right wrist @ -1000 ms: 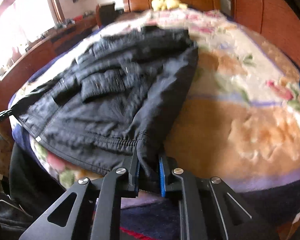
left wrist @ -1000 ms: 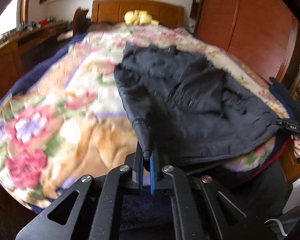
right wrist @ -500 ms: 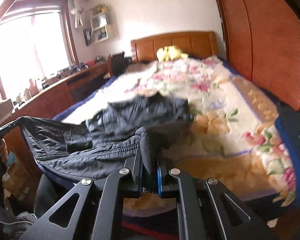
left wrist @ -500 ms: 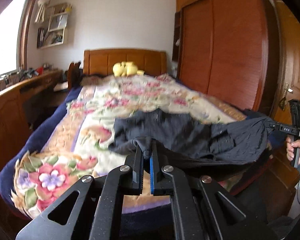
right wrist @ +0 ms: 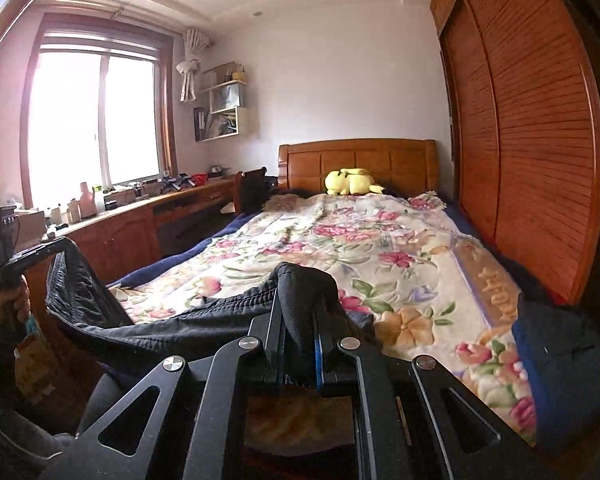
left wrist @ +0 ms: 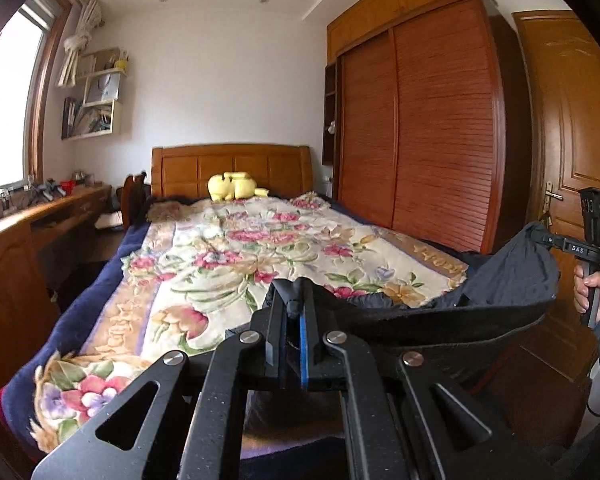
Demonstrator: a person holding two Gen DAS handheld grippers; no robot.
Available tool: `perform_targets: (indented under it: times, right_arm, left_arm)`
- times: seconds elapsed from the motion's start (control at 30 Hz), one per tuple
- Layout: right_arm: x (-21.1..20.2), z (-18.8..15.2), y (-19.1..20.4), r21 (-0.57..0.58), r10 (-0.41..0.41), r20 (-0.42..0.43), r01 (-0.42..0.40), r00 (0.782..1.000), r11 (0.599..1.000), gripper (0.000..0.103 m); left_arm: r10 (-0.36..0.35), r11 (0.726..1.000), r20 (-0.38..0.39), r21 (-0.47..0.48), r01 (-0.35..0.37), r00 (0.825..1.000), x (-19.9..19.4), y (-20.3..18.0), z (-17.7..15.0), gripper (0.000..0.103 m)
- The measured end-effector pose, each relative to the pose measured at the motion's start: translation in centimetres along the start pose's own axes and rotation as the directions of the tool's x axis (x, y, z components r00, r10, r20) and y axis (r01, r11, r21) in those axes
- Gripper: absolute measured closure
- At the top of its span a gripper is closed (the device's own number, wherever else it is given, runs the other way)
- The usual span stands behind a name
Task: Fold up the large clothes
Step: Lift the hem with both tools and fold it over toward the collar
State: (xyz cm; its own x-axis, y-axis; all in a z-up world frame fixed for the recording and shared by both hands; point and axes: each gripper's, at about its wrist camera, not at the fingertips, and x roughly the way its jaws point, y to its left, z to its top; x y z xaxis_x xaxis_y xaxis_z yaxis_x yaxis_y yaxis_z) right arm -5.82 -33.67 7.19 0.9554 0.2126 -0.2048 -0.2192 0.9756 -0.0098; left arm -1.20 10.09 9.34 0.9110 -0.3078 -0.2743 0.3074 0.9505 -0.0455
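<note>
A large black garment (left wrist: 508, 280) hangs stretched in the air between my two grippers, at the foot of the bed. My left gripper (left wrist: 294, 312) is shut on one corner of it; bunched black cloth stands up between its jaws. My right gripper (right wrist: 300, 320) is shut on the other corner, with a thick fold of the garment (right wrist: 172, 328) trailing left. Each gripper shows in the other's view: the right one (left wrist: 540, 238) far right, the left one (right wrist: 62, 246) far left. The garment's lower part is hidden below the grippers.
The bed has a floral blanket (left wrist: 236, 256) over a dark blue cover (right wrist: 556, 336). A yellow plush toy (left wrist: 234, 186) lies by the wooden headboard. A wooden wardrobe (left wrist: 420, 128) stands on the right, a door (left wrist: 576, 128) beside it, a cluttered wooden desk (right wrist: 140, 208) on the left.
Both grippers have risen and pulled back, lifting the garment off the blanket. It lay spread on the bed a second ago and now hangs taut between them.
</note>
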Motion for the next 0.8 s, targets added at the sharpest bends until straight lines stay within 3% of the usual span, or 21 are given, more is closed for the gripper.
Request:
perform_targets:
  times: [0.3,0.43,0.57,0.8]
  right_arm:
    - [14.5,-0.6,-3.2,-0.042,-0.071,-0.149,0.065,0.986,0.997,0.093]
    - [21.0,-0.4,-4.6,-0.050,-0.097,-0.193,0.089,0.976,0.995,0.093]
    - [26.9,-0.5,-5.1,-0.040,-0.134,-0.243,0.128,0.961,0.991,0.093]
    - [33.5,0.3,-4.8,-0.028,-0.168,-0.312,0.168,0.935,0.985,0.093]
  left_arm:
    - [0.062,0.997,-0.119,-0.035,-0.066,0.991,13.0,4.3,-1.9,0.098]
    - [0.100,0.995,-0.163,0.011,-0.099,0.982,18.5,5.7,-1.8,0.098]
    - [0.105,0.994,-0.223,-0.006,-0.109,0.969,23.9,8.2,-2.1,0.098]
    - [0.145,0.989,-0.281,0.033,-0.141,0.949,30.8,9.7,-3.7,0.098]
